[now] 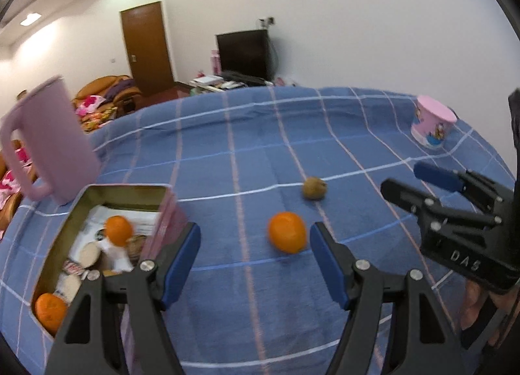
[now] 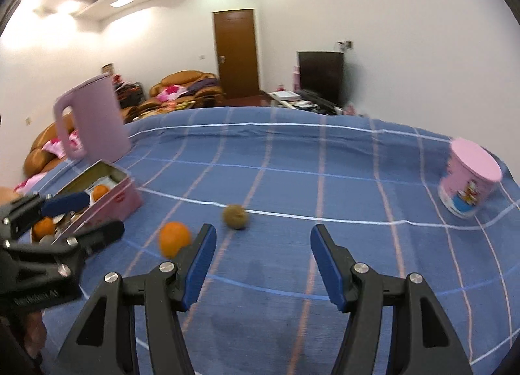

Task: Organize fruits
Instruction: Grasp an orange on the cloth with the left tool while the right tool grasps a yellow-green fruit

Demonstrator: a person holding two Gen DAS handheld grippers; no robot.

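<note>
On the blue checked cloth (image 1: 260, 147) an orange (image 1: 287, 232) lies loose, with a brownish kiwi (image 1: 314, 188) just behind it. At the left an open pink tin (image 1: 123, 187) holds two more oranges (image 1: 118, 229) among packets. My left gripper (image 1: 254, 235) hovers open beside the tin; the loose orange shows a little beyond its fingertips, untouched. My right gripper (image 2: 263, 233) is open too, over bare cloth, with the orange (image 2: 174, 239) and kiwi (image 2: 235, 216) ahead to its left. Each gripper appears in the other's view: the right gripper (image 1: 406, 183) and the left gripper (image 2: 104, 214).
A tall pink jug (image 1: 48, 140) stands behind the tin at the far left. A pink printed cup (image 1: 432, 127) sits near the cloth's far right edge. Beyond the cloth are a sofa, a wooden door and a dark screen.
</note>
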